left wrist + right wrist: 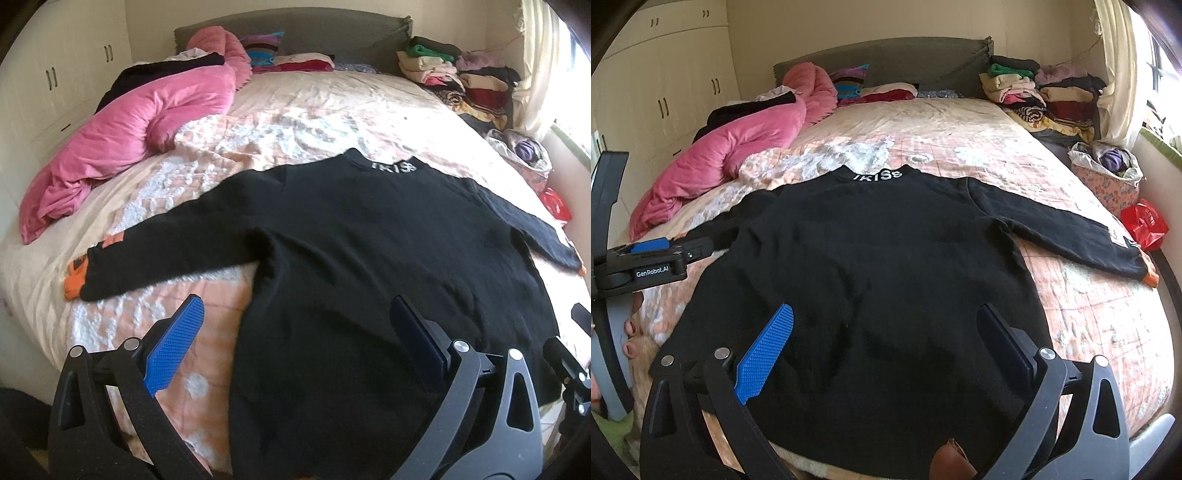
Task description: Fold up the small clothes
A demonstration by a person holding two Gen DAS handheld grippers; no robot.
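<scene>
i have the black sweater (pixel 362 251) spread flat on the bed (pixel 317 110), collar at the far end with pale lettering across it, hem toward me at the near edge. both sleeves lie stretched out to the sides: the left one ends near an orange scrap of cloth (pixel 74 280), the right one reaches the right edge of the bed, where an orange bit shows at its cuff.

my left gripper (pixel 295 328) hangs over the near left part of the sweater, jaws wide apart and holding nothing; its left blue pad sits above bare bedspread, the right one above black fabric. my right gripper (pixel 884 336) hovers over the near middle of the sweater, jaws equally wide apart and empty. in the right wrist view the left gripper's body shows at the left edge, with fingertips of a hand (pixel 629 338) just below it.

farther out, a pink quilt (pixel 122 147) is bunched along the far left of the bed, with dark clothing beside it. folded stacks of clothes (pixel 454 74) fill the far right corner by the grey headboard (pixel 295 33). a patterned basket (pixel 1108 177) and a red bag (pixel 1145 223) sit at the right side near the window. white wardrobes (pixel 672 74) stand on the left wall.
</scene>
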